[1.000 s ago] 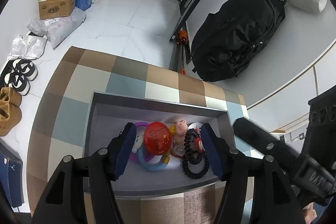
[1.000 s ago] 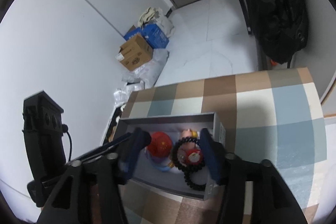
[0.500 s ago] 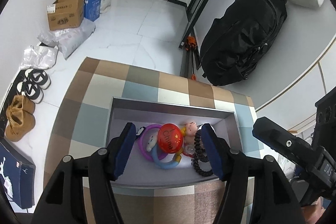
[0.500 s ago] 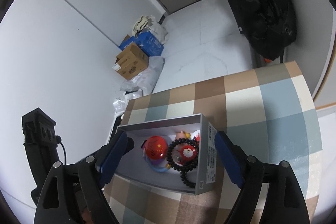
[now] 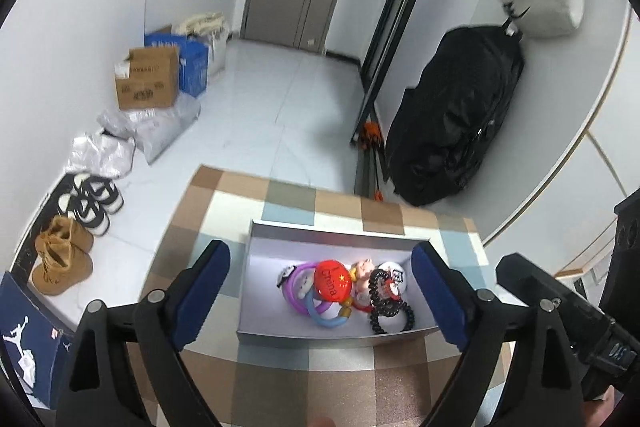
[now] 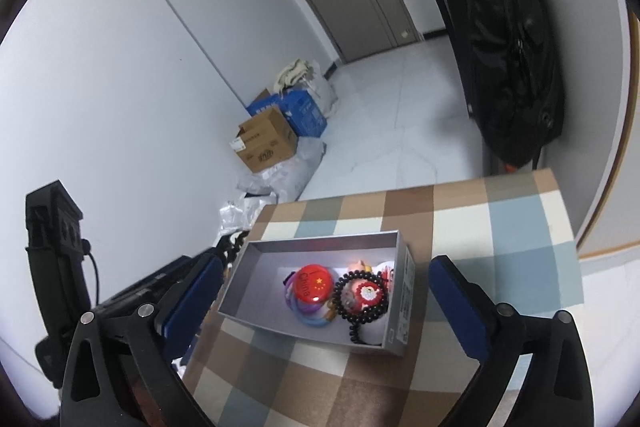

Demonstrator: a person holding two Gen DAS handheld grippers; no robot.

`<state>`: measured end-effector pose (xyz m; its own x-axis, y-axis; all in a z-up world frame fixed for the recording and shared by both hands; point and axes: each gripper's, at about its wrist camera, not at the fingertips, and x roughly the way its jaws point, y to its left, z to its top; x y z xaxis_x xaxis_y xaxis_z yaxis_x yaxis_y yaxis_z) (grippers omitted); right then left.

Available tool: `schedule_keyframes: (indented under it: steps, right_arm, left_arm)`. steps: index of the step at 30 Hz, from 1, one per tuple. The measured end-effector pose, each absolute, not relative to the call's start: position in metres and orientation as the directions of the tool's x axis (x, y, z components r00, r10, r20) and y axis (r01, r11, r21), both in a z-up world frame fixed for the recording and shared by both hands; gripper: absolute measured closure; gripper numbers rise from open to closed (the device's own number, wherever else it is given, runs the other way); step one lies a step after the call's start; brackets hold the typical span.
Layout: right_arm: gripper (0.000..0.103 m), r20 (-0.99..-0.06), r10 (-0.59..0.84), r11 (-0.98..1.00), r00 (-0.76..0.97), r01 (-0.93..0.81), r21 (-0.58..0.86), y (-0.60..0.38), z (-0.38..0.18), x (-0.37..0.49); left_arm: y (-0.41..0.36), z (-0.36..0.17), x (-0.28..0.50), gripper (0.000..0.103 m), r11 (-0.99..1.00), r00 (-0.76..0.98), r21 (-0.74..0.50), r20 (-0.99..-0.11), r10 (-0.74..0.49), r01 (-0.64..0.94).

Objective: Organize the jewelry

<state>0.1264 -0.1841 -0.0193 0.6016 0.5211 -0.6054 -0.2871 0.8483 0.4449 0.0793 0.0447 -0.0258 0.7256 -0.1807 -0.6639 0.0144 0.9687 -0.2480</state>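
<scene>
— Left gripper (image 5: 320, 291)? 
— Hovering above the table (image 5: 224, 199), jaws spread wide, gripping nothing.
— Right gripper (image 6: 324, 299)? 
— Likewise hanging with jaws released, straddling the grey box (image 6: 320, 241).
— Jewelry?
— Lying inside that box: black bead bracelet (image 5: 390, 311) touching the red badge (image 5: 332, 281), resting over coloured rings (image 5: 320, 313).

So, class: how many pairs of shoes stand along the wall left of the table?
2: a black-and-white pair nearer the plastic bags, and a tan pair just beside it, nearer the camera. More may sit beyond the frame edge.
</scene>
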Motion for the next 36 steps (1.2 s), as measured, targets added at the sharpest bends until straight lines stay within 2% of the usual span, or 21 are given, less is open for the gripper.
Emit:
schedule_keyframes:
  steps: [10,27,36]
  right_arm:
    - [0.0,-0.507,0.511,0.858,0.694,-0.382,0.344,-0.181,0.001,0.08]
    - [0.0,-0.495,0.441,0.897,0.749,-0.369,0.241,-0.189,-0.011,0.034]
    - [0.0,-0.5,0.426,0.905,0.755,-0.359,0.229,-0.192,-0.013,0.026]
  left_arm:
    - [0.045,-0.018,0.044,0.01,0.988,0.834,-0.154,-0.546,-0.081,-0.005]
    - [0.039,-0.024,0.001,0.01,0.997,0.852,-0.069,-0.524,-0.02,-0.019]
    - [0.043,-0.025,-0.004,0.01,0.996,0.847,-0.083,-0.531,-0.018,-0.031]
